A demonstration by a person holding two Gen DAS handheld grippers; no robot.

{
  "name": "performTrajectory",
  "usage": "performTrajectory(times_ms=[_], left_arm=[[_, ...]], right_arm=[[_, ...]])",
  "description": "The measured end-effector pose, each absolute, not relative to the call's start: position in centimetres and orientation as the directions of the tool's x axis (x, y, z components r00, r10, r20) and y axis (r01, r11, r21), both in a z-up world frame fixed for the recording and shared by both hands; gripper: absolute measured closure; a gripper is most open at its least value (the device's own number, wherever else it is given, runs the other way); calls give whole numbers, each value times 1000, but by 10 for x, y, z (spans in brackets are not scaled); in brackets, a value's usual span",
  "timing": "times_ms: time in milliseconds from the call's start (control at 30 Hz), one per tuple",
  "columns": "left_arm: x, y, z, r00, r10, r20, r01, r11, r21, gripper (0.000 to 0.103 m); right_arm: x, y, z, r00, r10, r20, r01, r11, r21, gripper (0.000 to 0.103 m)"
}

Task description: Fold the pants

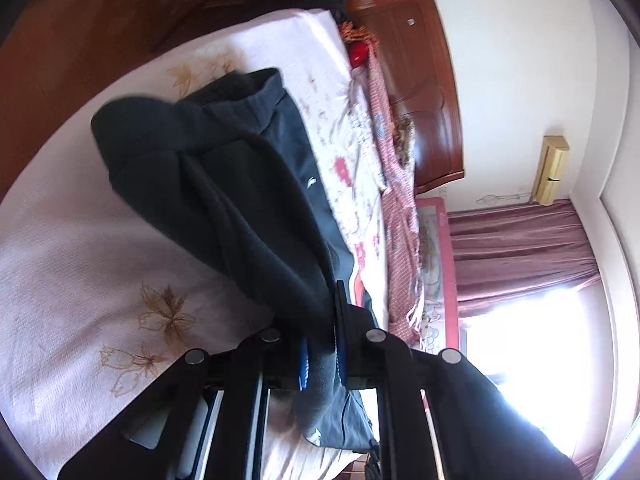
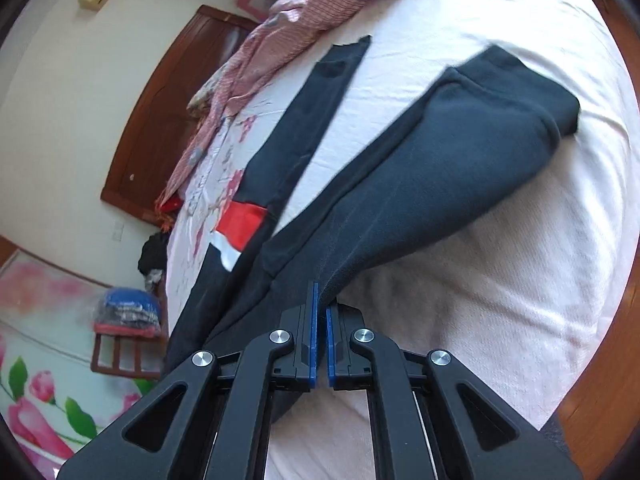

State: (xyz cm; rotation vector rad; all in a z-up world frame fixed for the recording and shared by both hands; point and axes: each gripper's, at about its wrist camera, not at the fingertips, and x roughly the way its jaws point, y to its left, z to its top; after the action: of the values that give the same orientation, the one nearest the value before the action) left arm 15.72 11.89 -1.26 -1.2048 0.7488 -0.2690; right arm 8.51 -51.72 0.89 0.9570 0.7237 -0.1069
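Both grippers pinch the dark pants (image 2: 420,168) on the bed (image 2: 500,272): left gripper (image 1: 320,344) and right gripper (image 2: 322,320) jaws pressed on fabric, legs stretching away lengthwise

The pants (image 2: 420,160) my right gripper (image 2: 322,320) pinches are soft, fuzzy dark cloth, not shiny. Under them, the bed cover (image 2: 500,280) is pale bumpy cloth. My gripper is matt black plastic with shiny metal pins. Past it, the headboard (image 1: 420,80) is glossy brown wood.

pants (image 2: 420,184): 1 | gripper (image 2: 322,320): 2 | bed (image 2: 500,280): 1 | headboard (image 1: 420,80): 1
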Motion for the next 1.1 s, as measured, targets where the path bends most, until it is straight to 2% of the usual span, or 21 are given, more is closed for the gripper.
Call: performTrajectory(times_ms=[167, 400, 533, 633, 667, 733, 767, 833, 900, 933, 967, 1000, 1033, 1100], left_arm=[[120, 125, 17, 765, -537, -355, -163, 371, -914, 94], [30, 119, 45, 752, -490, -442, -181, 490, -852, 94], [-12, 118, 43, 728, -449, -517, -212, 570, -794, 93], [-14, 115, 17, 630, -377, -679, -257, 724, -640, 90], [-12, 115, 6, 570, -336, -750, -301, 764, -570, 82], [-11, 115, -11, 455, -280, -845, -364, 808, -464, 81], [-15, 114, -8, 444, -241, -863, -366, 831, -420, 74], [-28, 112, 12, 485, -149, -862, -331, 881, -339, 72], [-40, 107, 40, 538, -4, -843, -308, 930, -201, 62], [-46, 102, 54, 568, 37, -823, -290, 944, -158, 54], [-50, 98, 67, 595, 60, -801, -276, 952, -134, 41], [-52, 96, 78, 621, 66, -781, -261, 957, -127, 32], [-52, 93, 87, 645, 46, -763, -235, 962, -141, 20], [-49, 89, 99, 685, -31, -728, -156, 970, -189, 11]], right_arm=[[90, -528, 32, 753, 283, -594, 318, 634, 705, 101], [70, -523, 18, 678, 373, -633, 274, 671, 689, 101], [52, -513, -8, 625, 395, -674, 282, 690, 666, 101], [40, -512, -41, 561, 390, -730, 350, 688, 636, 99], [34, -514, -51, 547, 406, -732, 369, 668, 646, 95], [17, -523, -58, 573, 407, -711, 422, 597, 682, 80], [9, -527, -56, 604, 412, -682, 413, 570, 710, 76], [-4, -539, -47, 653, 367, -662, 422, 550, 721, 76], [-9, -556, -41, 691, 321, -648, 445, 517, 731, 76], [-10, -568, -39, 706, 281, -650, 476, 491, 730, 76], [-9, -578, -37, 723, 256, -641, 487, 469, 737, 76], [-7, -586, -35, 734, 223, -641, 501, 460, 733, 76], [-4, -596, -34, 724, 175, -667, 541, 456, 706, 76], [6, -608, -33, 726, 141, -673, 547, 474, 690, 76]])
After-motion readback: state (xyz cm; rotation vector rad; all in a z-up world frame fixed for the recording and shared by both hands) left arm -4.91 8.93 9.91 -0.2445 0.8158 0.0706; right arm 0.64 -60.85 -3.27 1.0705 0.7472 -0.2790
